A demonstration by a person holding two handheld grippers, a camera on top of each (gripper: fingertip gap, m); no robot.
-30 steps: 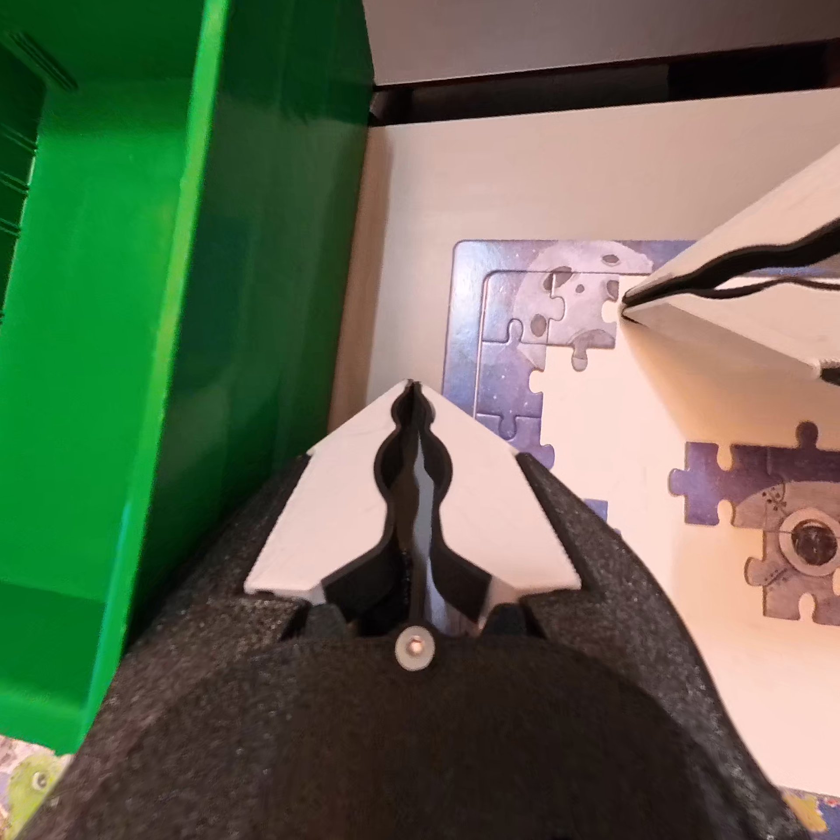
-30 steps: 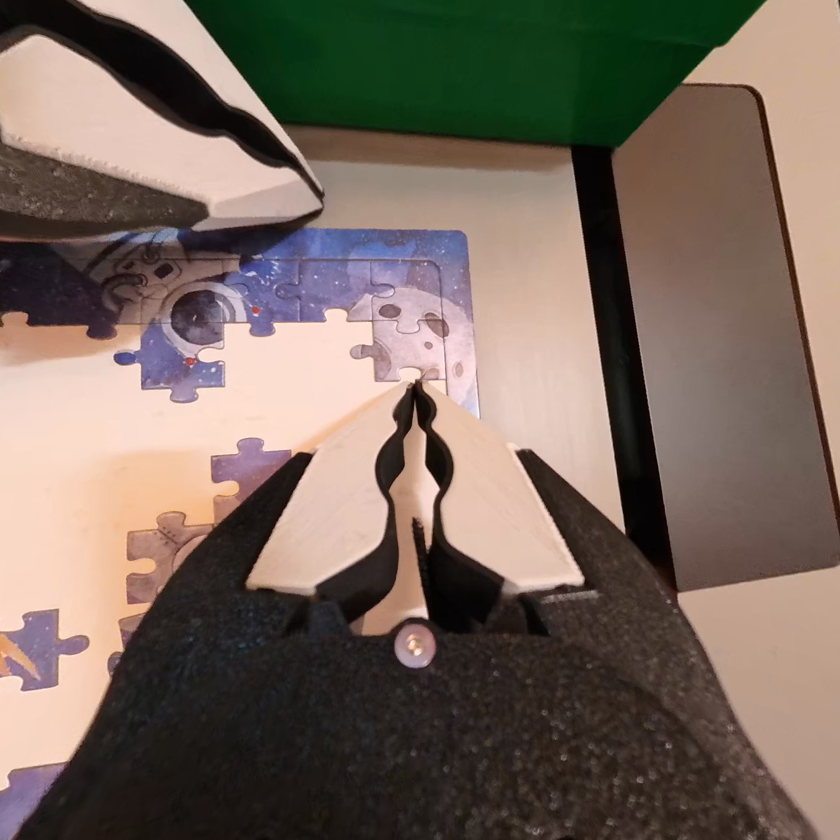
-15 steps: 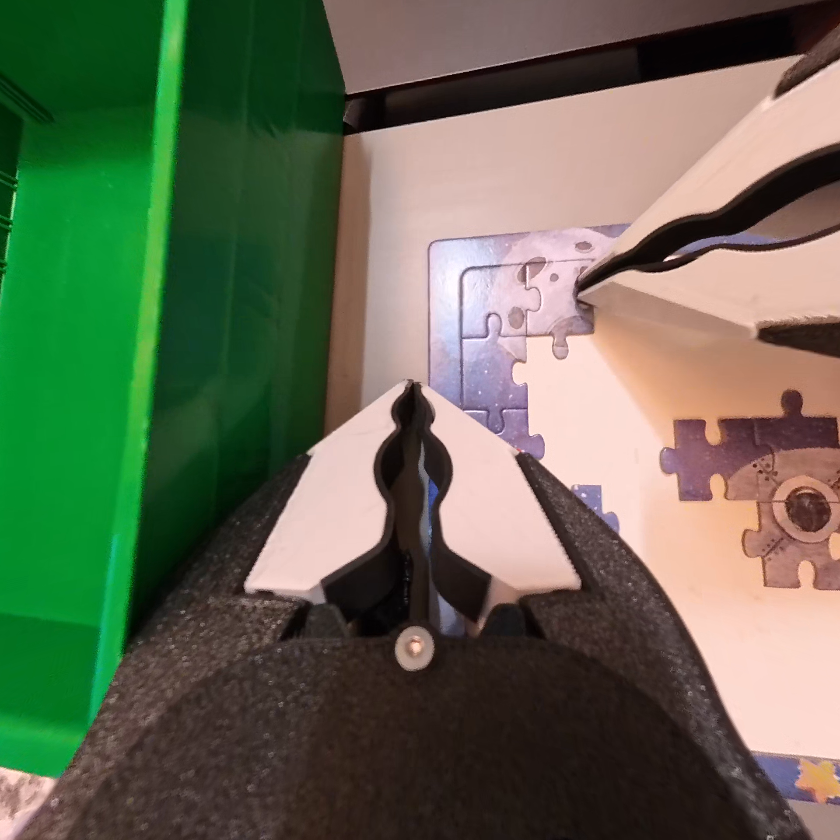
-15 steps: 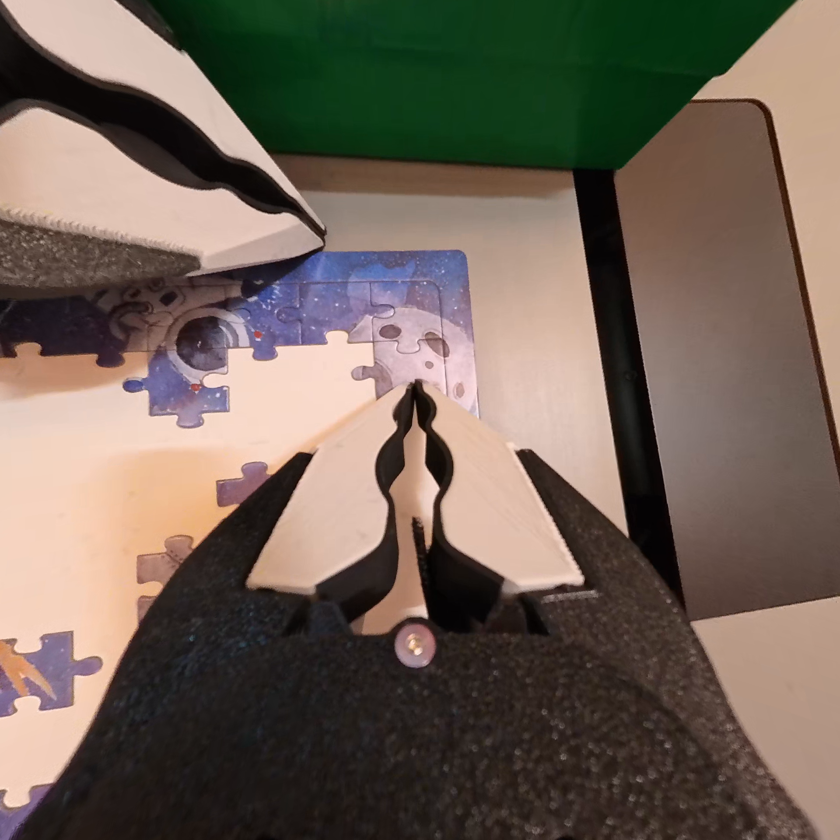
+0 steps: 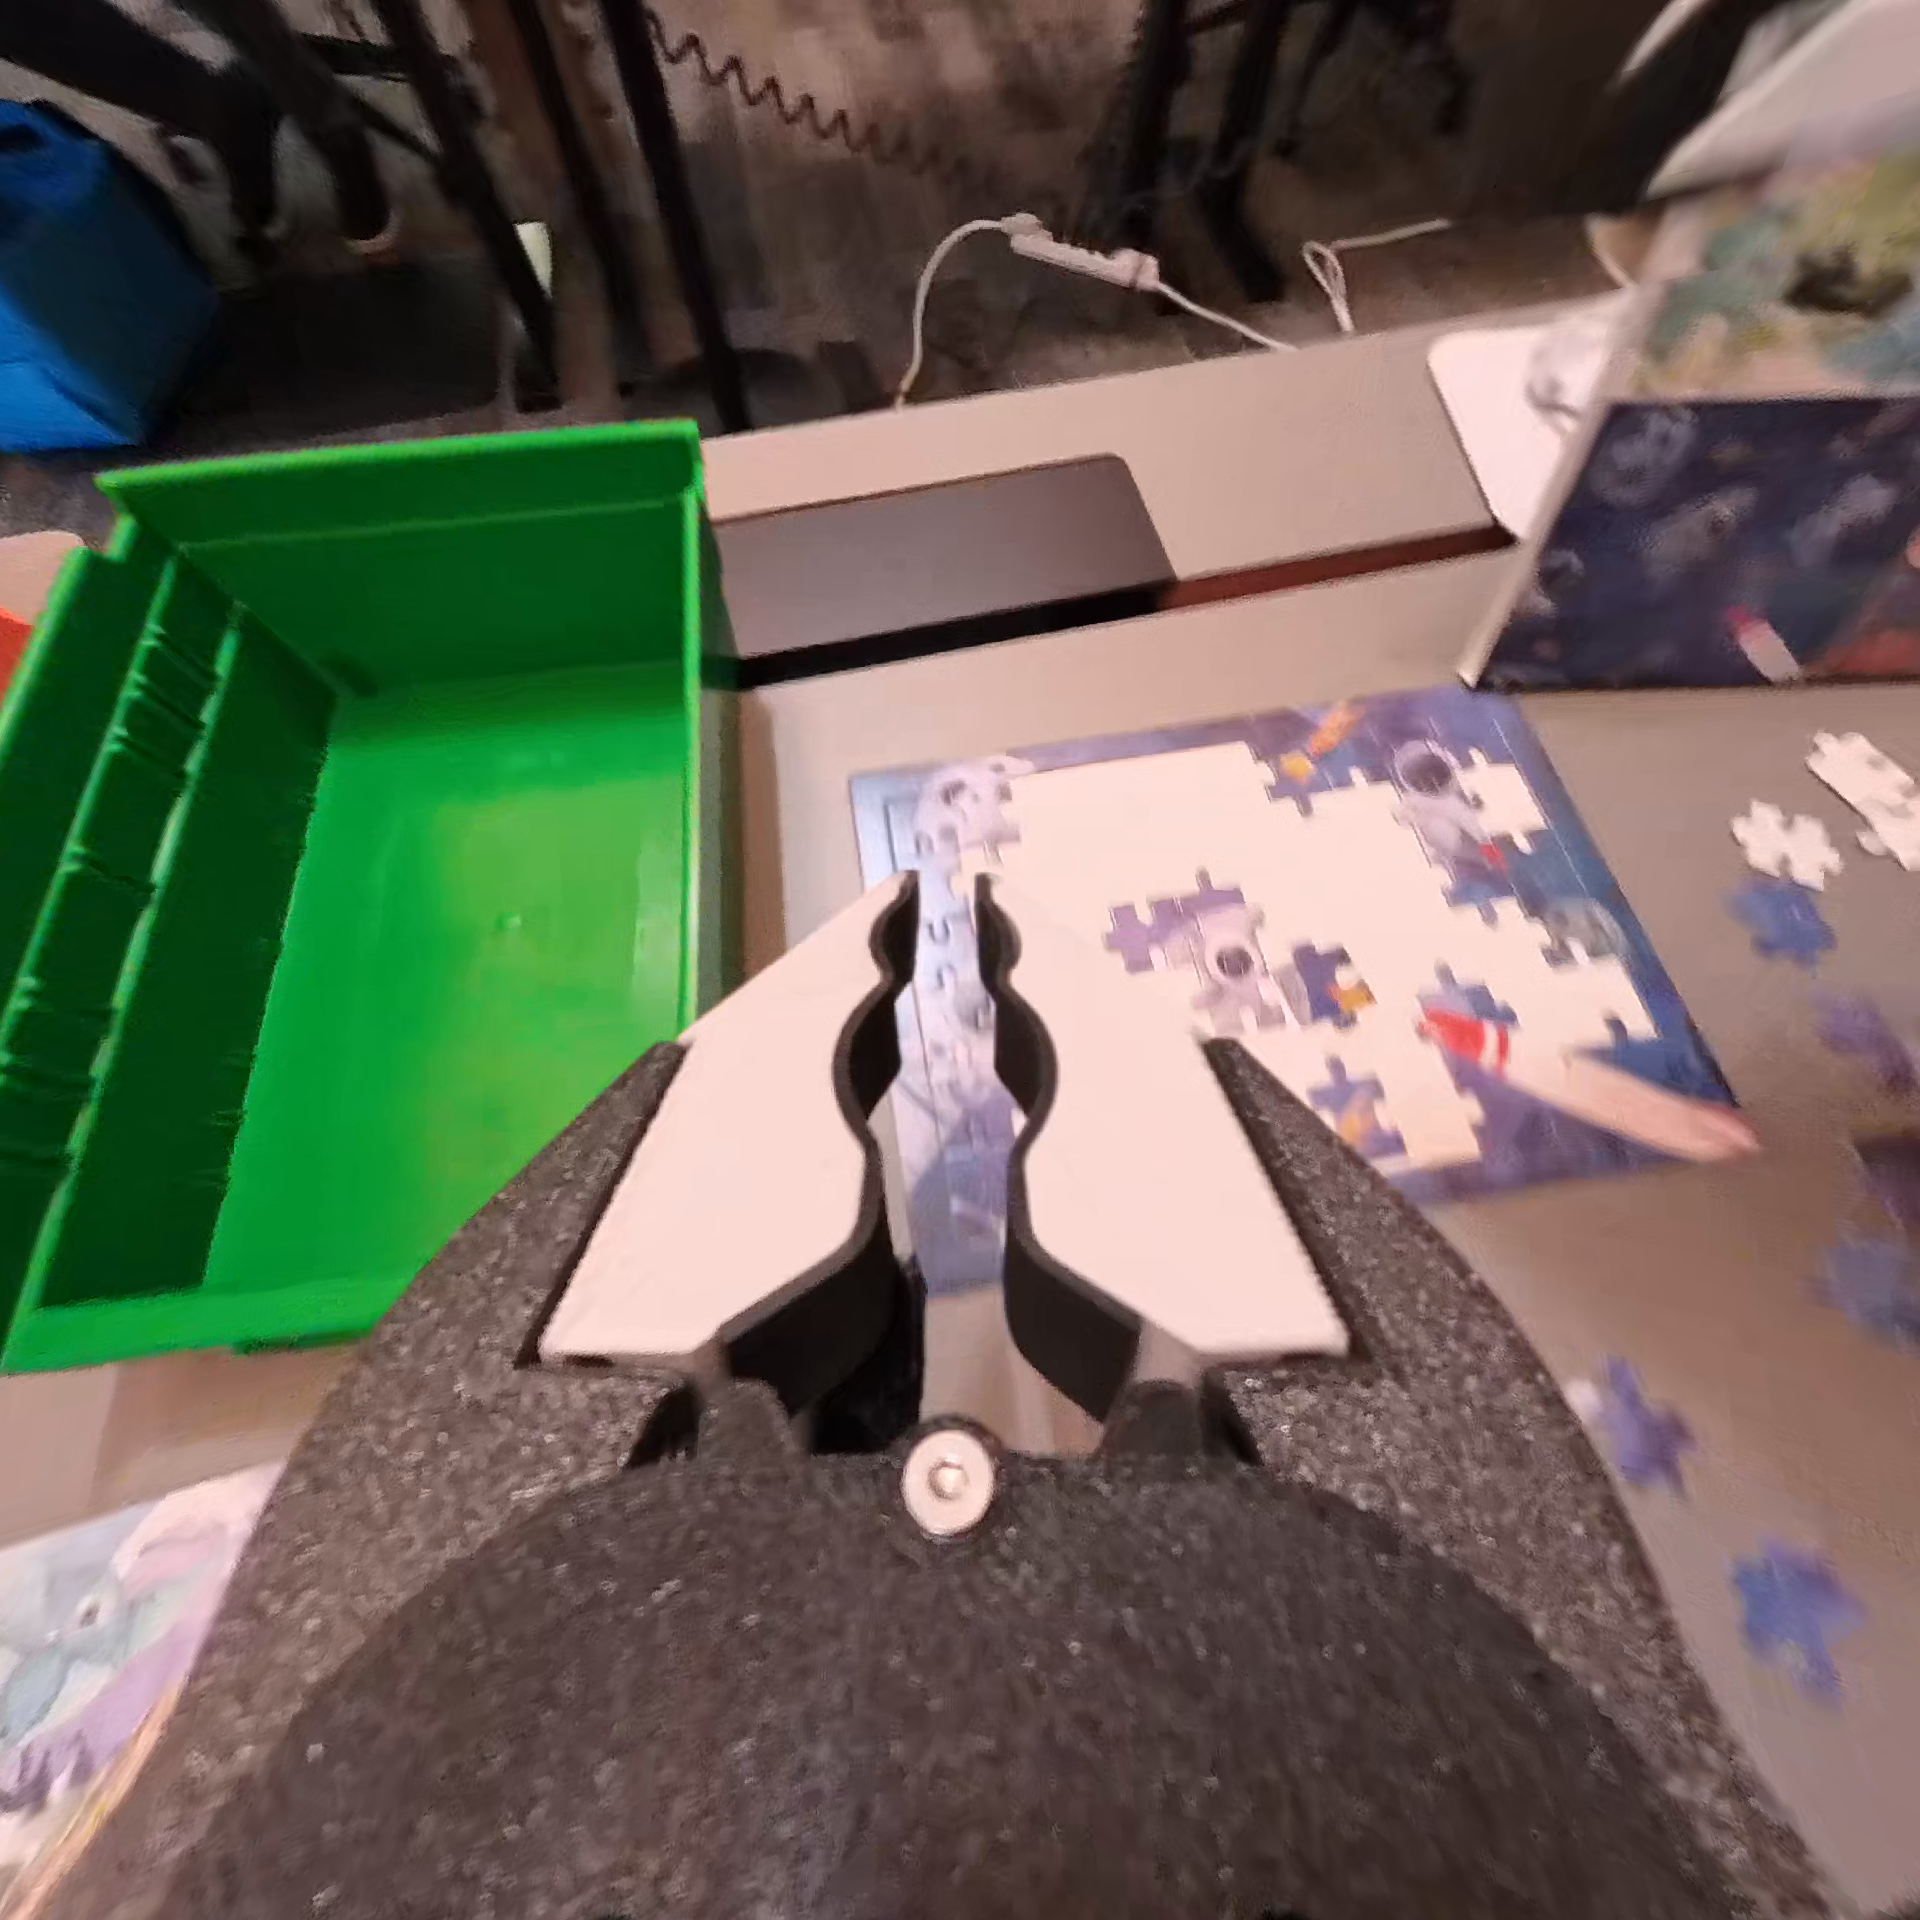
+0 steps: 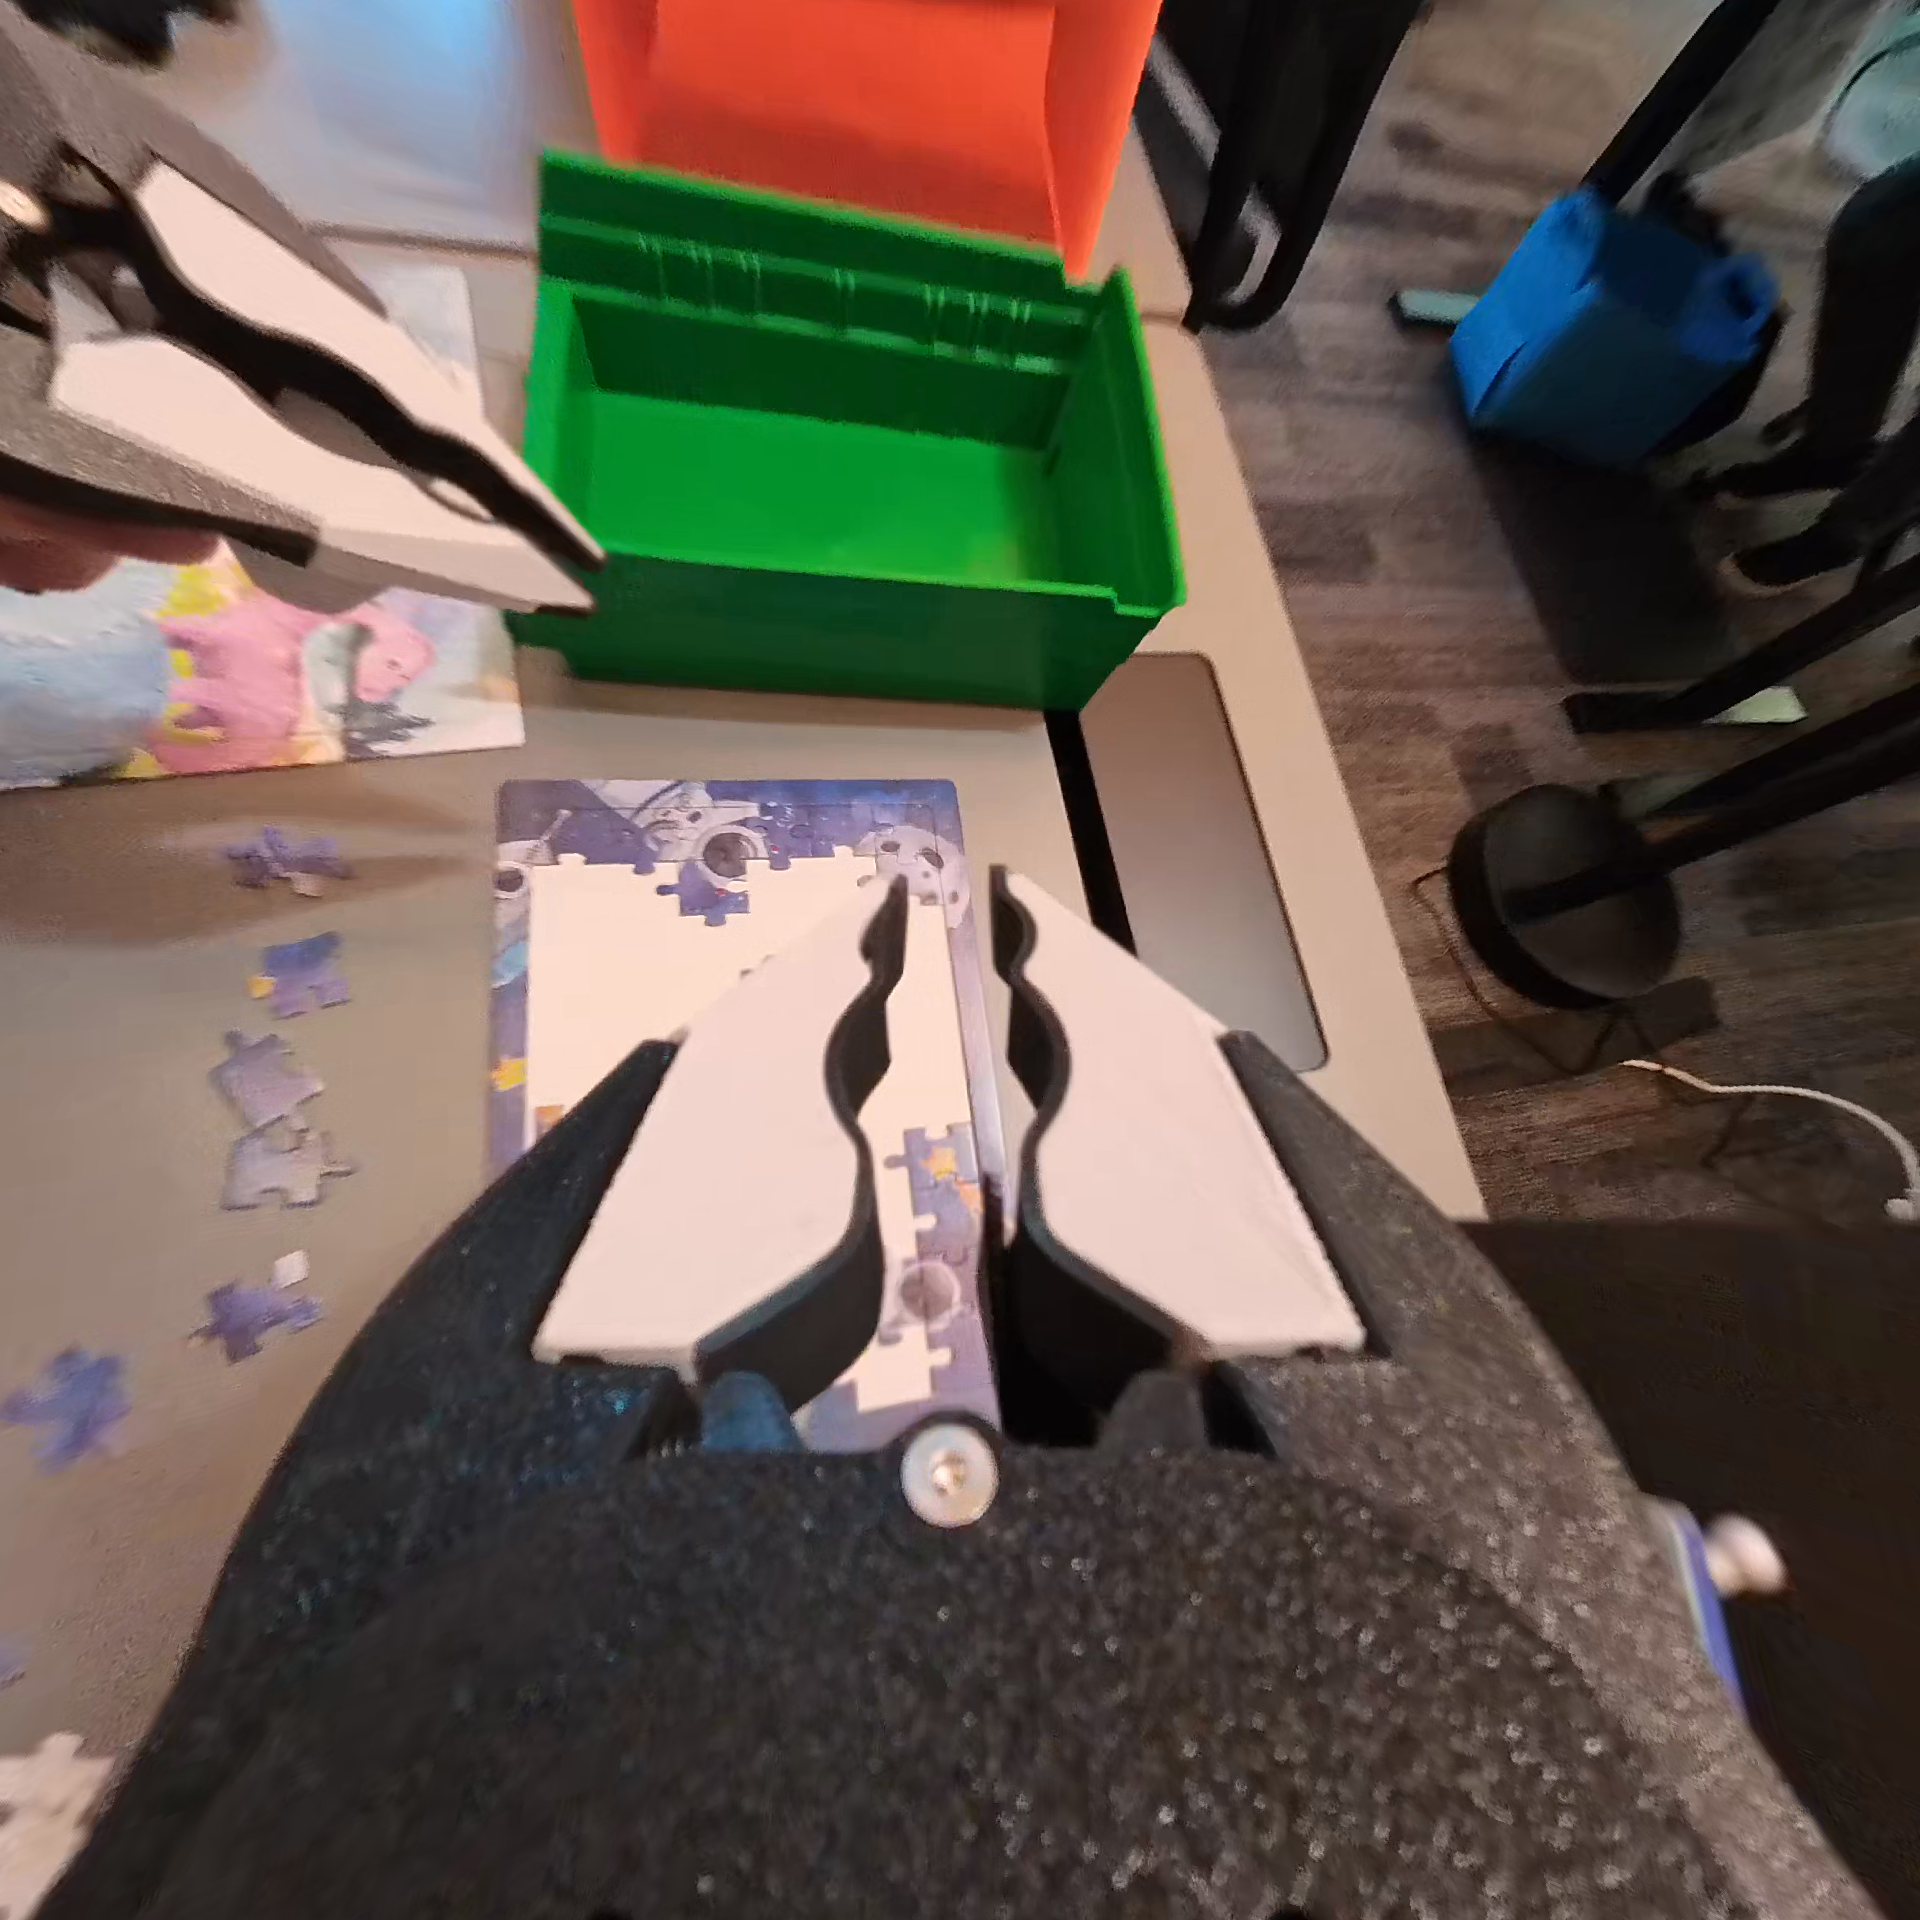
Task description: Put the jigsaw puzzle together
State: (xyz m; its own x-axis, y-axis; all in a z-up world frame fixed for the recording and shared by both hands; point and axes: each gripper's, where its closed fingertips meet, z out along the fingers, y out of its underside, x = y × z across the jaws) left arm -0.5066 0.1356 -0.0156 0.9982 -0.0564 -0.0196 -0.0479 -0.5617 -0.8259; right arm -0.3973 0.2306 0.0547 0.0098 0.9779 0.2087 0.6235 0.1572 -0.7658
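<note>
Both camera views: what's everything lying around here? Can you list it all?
Puzzle tray: one, blue space picture, partly filled, mid-table.
Loose pieces: several, blue, a few white side up, on the table beside the tray.
Green bin: one, empty, behind the tray.
Orange bin: one, behind the green bin.
Puzzle box: one, dark blue, propped by the tray.
Pastel picture: one, beside the green bin.
Left gripper: white fingers, open, empty.
Right gripper: open, empty.

I now have both tongs lifted well clear of the puzzle board (image 5: 1621, 987); the left tongs (image 5: 945, 883) and right tongs (image 6: 948, 883), pinched together before, stand parted and empty
</note>
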